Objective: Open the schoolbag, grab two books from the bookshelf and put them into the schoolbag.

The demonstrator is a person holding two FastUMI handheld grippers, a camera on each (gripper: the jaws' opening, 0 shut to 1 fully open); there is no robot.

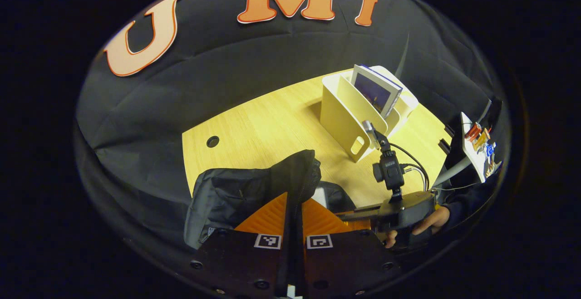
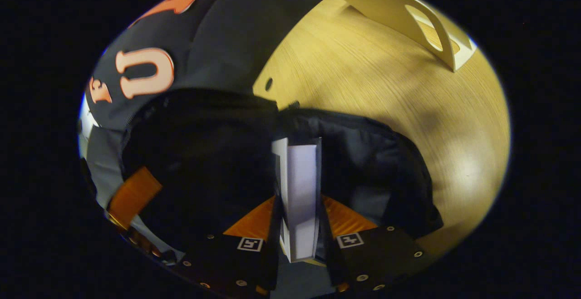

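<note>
In the left gripper view, the left hand-held gripper point(image 1: 294, 208) pinches a raised fold of the black schoolbag point(image 1: 236, 194), its fingers nearly together on the fabric. The bag lies on the pale wooden surface point(image 1: 268, 122). Farther back stands the cream bookshelf point(image 1: 349, 117), with one blue-covered book point(image 1: 376, 91) upright in it. At the right, a hand point(image 1: 426, 224) holds the right hand-held gripper point(image 1: 358, 217) beside the bag.

In the right gripper view, the right hand-held gripper point(image 2: 297, 217) clamps a white-edged book point(image 2: 302, 190), spine up, over the bag's dark open mouth point(image 2: 204, 163). No writing is readable.
</note>
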